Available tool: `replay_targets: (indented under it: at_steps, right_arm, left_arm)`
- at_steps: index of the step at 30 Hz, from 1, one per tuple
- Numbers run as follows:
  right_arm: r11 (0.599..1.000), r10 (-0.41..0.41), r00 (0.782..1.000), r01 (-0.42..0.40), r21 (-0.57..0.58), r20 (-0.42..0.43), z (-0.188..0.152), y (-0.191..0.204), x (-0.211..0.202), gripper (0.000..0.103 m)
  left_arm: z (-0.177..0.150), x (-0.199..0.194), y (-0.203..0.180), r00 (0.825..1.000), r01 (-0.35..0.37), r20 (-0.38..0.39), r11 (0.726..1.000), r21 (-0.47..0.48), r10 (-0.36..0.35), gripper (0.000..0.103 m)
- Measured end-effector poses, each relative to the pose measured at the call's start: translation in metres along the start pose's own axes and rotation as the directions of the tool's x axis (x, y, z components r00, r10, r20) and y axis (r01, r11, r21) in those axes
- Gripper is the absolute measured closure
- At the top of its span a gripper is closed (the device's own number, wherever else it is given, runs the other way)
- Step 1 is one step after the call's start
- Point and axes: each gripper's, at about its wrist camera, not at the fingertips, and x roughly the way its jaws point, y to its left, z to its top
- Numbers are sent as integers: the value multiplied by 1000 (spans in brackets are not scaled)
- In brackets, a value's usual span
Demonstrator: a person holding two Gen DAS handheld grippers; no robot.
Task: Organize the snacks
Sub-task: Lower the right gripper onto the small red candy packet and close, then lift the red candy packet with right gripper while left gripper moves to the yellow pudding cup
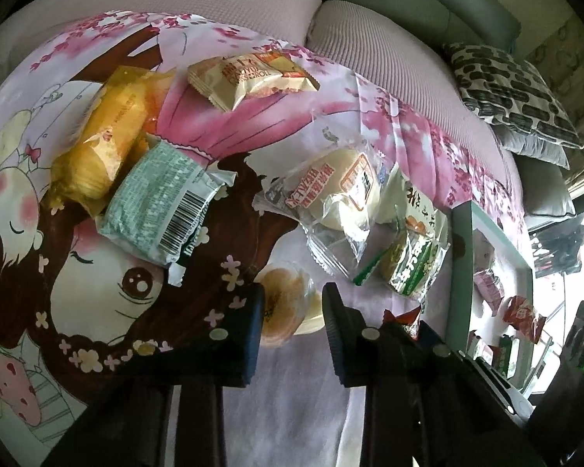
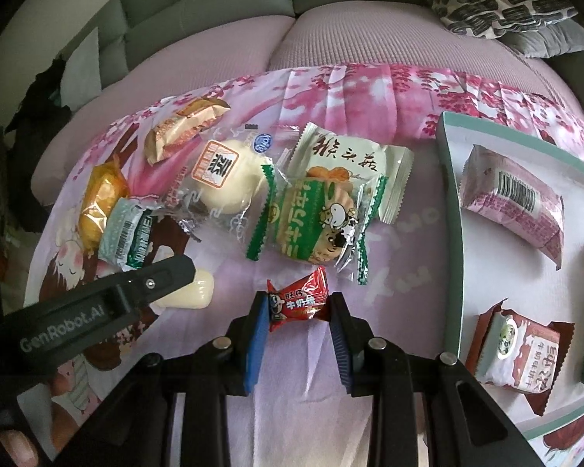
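Right gripper (image 2: 296,307): jaws pinching red milk candy (image 2: 298,299) by crinkly wrapper. Left gripper (image 1: 292,311): jaws pinching round pastry (image 1: 282,305). Risk: wrapper slipping free on lifting.

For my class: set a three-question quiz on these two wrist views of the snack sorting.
1. True or false: the right gripper is shut on the red candy.
2. The left gripper holds: A) a jelly cup, B) the barcode packet, C) nothing.
3. Fill in: the pink packet lies in the ____.

Key: 1 true; 2 A; 3 tray.
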Motion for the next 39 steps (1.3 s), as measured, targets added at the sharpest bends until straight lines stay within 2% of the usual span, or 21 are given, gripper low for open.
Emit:
replay_targets:
  at_steps: [9, 26, 31, 32, 34, 35, 36, 39]
  right_arm:
    - [1000, 5, 1000, -5, 9, 20, 1, -1, -7, 70]
    - [999, 10, 999, -11, 30, 45, -1, -3, -13, 70]
    - [999, 10, 999, -11, 32, 43, -1, -3, -14, 70]
    - [999, 10, 999, -11, 32, 42, -1, -3, -14, 70]
    - [999, 11, 999, -12, 34, 40, -1, -3, -13, 70]
    - [999, 9, 999, -11, 37, 39, -1, -3, -13, 70]
    - [999, 8, 999, -10, 38, 39, -1, -4, -14, 70]
    - [999, 6, 999, -8, 47, 37, 0, -6, -14, 70]
  left_arm:
    - [0, -12, 4, 1000, 11, 25, 1000, -3, -11, 87]
    - [1, -27, 2, 997, 41, 69, 999, 2, -41, 95]
    - [0, -17, 1, 999, 15, 33, 1000, 9, -15, 95]
    - [0, -16, 0, 999, 9, 32, 1000, 9, -9, 91]
    - [0, -15, -3, 1000, -2, 27, 1000, 22, 1, 73]
    - [0, -13, -5, 1000, -11, 22, 999, 33, 10, 54]
    - [-1, -11, -7, 1000, -21, 17, 999, 41, 20, 47]
    - [-3, -4, -14, 999, -36, 0, 997, 74, 37, 47]
